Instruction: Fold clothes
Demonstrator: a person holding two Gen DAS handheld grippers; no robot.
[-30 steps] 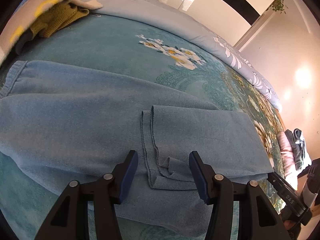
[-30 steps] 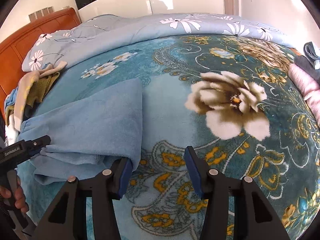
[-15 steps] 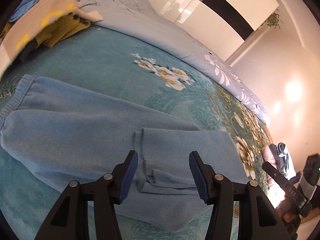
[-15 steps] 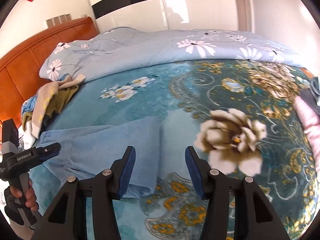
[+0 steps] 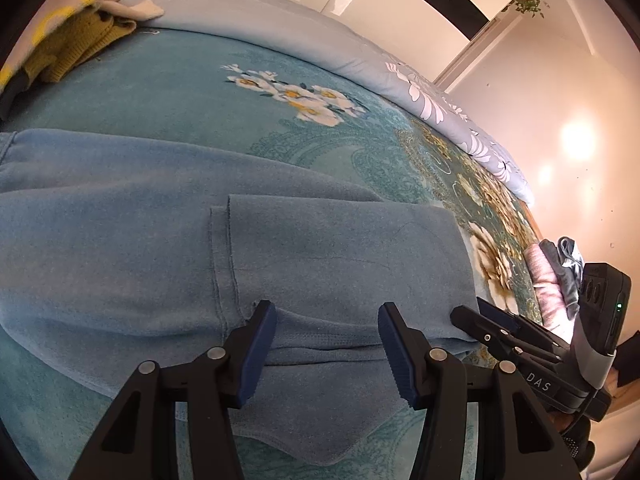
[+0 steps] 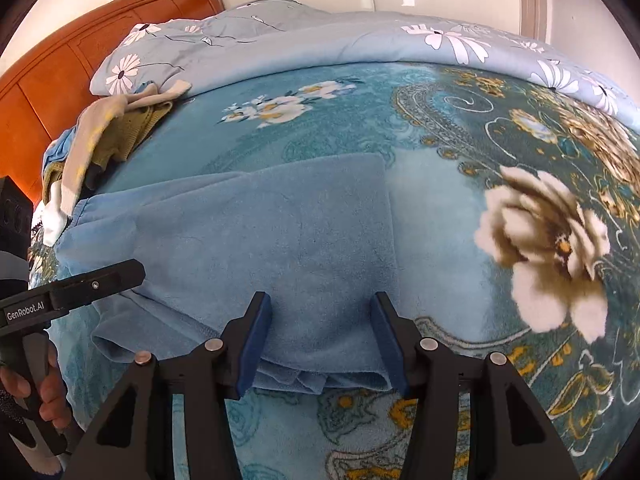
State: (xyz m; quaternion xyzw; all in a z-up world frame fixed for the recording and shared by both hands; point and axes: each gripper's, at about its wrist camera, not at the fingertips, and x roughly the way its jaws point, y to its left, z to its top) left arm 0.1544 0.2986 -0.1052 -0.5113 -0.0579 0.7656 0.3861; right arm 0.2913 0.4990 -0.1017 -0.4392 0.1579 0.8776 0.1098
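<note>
Since a second ago both tongs have slid sideways over the bed (image 6: 460, 240). The right tongs (image 6: 320, 340), then straddling only the folded edge of the trousers (image 6: 280, 240), now have that fold fully between the jaws. The left tongs (image 5: 326, 344) sit nearer the leg hems than half a second ago, and the right tongs (image 5: 492, 320) now show just beside them. Both tongs are about half spread, pinching nothing; blue cloth lies in each gap, pads clear of it. The trousers lie folded, legs doubled back, on the teal blanket.
</note>
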